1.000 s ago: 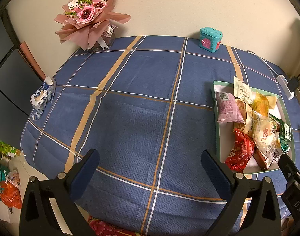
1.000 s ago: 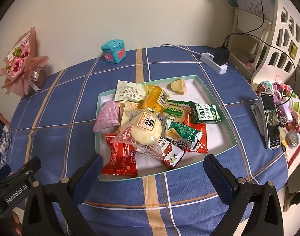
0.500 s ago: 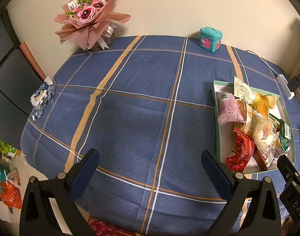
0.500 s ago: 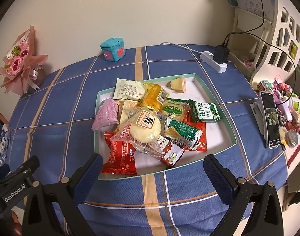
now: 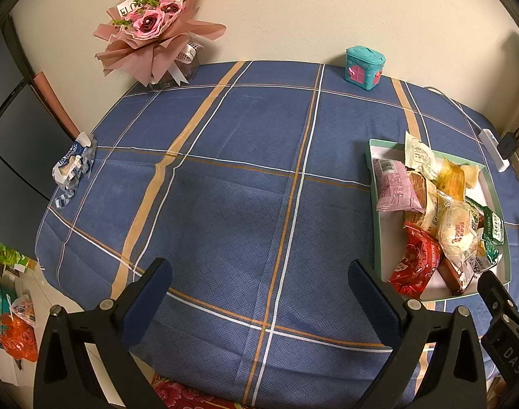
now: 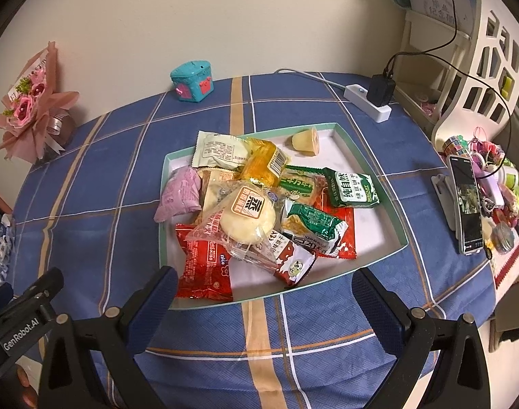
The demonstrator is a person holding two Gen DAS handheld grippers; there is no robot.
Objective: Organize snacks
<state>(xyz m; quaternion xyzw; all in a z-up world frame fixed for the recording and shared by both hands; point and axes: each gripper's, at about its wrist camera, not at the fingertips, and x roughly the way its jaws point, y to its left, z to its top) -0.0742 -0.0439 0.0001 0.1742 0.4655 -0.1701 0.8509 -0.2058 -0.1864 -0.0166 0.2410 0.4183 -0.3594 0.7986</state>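
Observation:
A green-rimmed white tray (image 6: 378,201) (image 5: 370,173) holds several wrapped snacks in a heap: a red packet (image 6: 205,269) (image 5: 416,262), a pink one (image 6: 177,197) (image 5: 394,185), a clear-wrapped bun (image 6: 247,218), green packets (image 6: 353,189), a yellow packet (image 6: 263,162) and a jelly cup (image 6: 307,141). My right gripper (image 6: 264,289) hovers open just before the tray's near edge, nothing between its fingers. My left gripper (image 5: 259,284) stands open over bare blue tablecloth, left of the tray.
A pink bouquet (image 5: 154,30) and a teal toy house (image 5: 363,68) stand along the far wall. A crumpled blue-white wrapper (image 5: 74,163) lies at the table's left edge. A power strip (image 6: 366,102), a phone (image 6: 465,201) and clutter sit to the right.
The right gripper has edged forward and slightly down toward the tray's near edge. The left gripper has hardly moved.

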